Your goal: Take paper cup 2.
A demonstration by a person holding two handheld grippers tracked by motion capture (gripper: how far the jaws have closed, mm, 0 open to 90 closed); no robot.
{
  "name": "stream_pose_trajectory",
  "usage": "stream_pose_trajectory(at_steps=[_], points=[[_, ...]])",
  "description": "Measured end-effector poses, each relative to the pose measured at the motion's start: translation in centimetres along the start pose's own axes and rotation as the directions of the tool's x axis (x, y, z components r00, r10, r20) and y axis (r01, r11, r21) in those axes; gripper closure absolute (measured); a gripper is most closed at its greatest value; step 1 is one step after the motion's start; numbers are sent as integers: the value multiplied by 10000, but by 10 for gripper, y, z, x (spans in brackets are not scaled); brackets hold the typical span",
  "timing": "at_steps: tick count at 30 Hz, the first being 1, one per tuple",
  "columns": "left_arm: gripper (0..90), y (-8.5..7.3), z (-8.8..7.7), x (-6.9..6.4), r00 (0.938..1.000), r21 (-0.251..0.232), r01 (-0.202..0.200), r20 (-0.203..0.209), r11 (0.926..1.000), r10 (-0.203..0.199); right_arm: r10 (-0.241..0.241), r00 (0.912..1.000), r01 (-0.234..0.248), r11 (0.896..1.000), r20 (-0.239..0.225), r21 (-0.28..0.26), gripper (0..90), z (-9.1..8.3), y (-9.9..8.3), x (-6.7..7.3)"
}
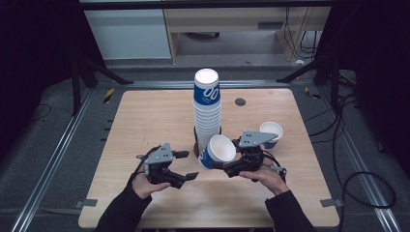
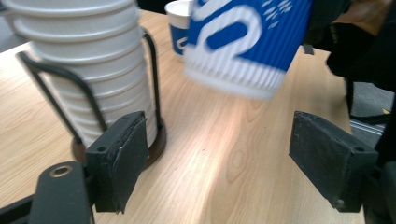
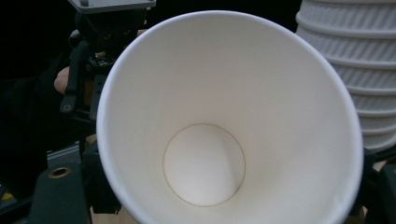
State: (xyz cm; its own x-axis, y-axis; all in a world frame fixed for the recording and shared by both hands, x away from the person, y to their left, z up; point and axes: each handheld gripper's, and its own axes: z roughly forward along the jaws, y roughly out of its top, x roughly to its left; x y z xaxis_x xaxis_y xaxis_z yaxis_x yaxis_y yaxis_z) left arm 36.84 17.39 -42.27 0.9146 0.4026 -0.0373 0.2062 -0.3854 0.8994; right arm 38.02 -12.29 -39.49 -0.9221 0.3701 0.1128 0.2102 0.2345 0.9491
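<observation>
A light wood table stands on a grey floor. Metal rails run along both sides. Far behind stands a pale cupboard and a wooden shelf. Black cables lie on the floor. The room's edges are dark.

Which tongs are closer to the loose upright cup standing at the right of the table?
Right. The right tongs, holding a tilted cup, sit just beside the upright cup; the left tongs are across the stack.

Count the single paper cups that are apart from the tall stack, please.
2. One cup lies tilted in the right gripper, close to the stack. The other cup stands on the table behind that gripper.
</observation>
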Motion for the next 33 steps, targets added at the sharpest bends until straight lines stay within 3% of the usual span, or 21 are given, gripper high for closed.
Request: stream_pose_trajectory(at_steps=[5, 11, 17, 20, 26, 28, 33], points=[[190, -2, -4, 6, 9987, 45, 281, -426, 9996, -278, 0, 9991, -4, 10000, 433, 95, 201, -11, 0, -1], [204, -4, -12, 14, 9921, -34, 780, -986, 9969, -780, 122, 9948, -144, 9997, 1012, 210, 201, -22, 0, -5], [208, -8, -16, 20, 9855, 29, 927, -1430, 9957, -913, 256, 9831, -316, 9990, 1812, 304, 200, -34, 0, -10], [210, -10, -18, 23, 9819, 46, 1081, -1569, 9941, -1060, 324, 9726, -433, 9982, 2302, 423, 200, -40, -1, -14], [217, -12, -22, 27, 9755, 67, 1313, -1787, 9913, -1280, 410, 9376, -703, 9949, 3453, 727, 200, -50, -2, -22], [218, -11, -23, 28, 9737, 93, 1344, -1870, 9909, -1303, 457, 9295, -799, 9937, 3661, 787, 201, -54, -2, -23], [219, -11, -25, 28, 9724, 27, 1418, -1878, 9899, -1388, 435, 8940, -979, 9902, 4460, 996, 201, -64, -2, -27]])
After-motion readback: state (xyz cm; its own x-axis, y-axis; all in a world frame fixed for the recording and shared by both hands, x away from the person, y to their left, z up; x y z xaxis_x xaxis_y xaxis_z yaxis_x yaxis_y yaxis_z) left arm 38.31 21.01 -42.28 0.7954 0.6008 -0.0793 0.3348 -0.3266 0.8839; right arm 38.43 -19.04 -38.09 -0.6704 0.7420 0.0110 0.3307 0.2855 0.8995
